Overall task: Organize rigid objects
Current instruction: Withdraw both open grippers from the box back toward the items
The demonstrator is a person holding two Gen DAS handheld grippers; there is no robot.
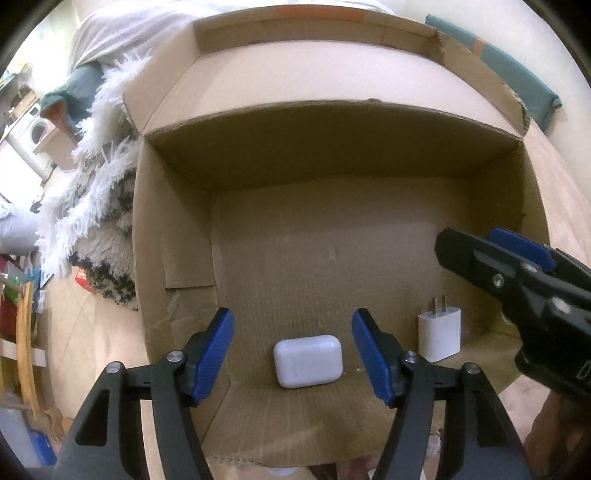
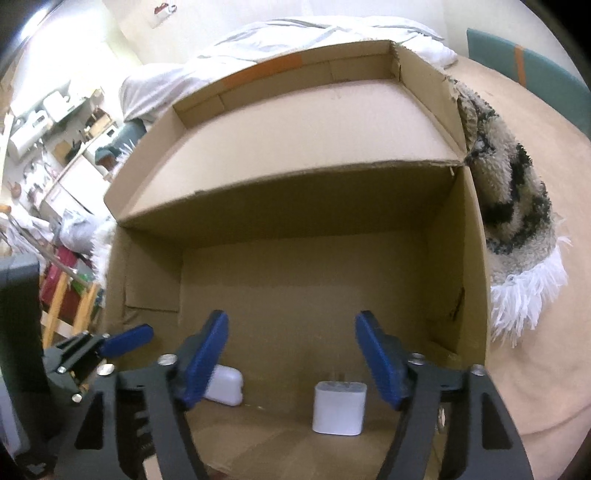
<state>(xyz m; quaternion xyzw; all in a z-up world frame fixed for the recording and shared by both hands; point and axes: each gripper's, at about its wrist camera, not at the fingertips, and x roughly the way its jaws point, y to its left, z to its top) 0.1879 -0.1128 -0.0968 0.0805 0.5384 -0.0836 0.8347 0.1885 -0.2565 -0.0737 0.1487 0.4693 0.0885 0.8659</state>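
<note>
The earbud case (image 1: pixel 307 360) lies flat on the floor of the box (image 1: pixel 369 236), close to its near wall. Just beside it, apart from it, the charger (image 1: pixel 439 336) stands upright with its prongs pointing up. Both sit free on the cardboard; nothing presses on either one.

The left gripper (image 1: pixel 293 356) hangs over the case with its blue pads spread wider than the case and clear of it, so it holds nothing. The right gripper (image 2: pixel 291 358) is poised the same way above the charger, jaws wide, pads off it, empty too.

The rest of the box floor is bare, its flaps folded out. The box rests on a tan surface, with a shaggy rug (image 2: pixel 517 221) against its far corner and white bedding (image 1: pixel 122 33) behind.

I judge that these two items are already put away and the hands are free. Whether more things wait outside the box I cannot tell; none shows within reach.
</note>
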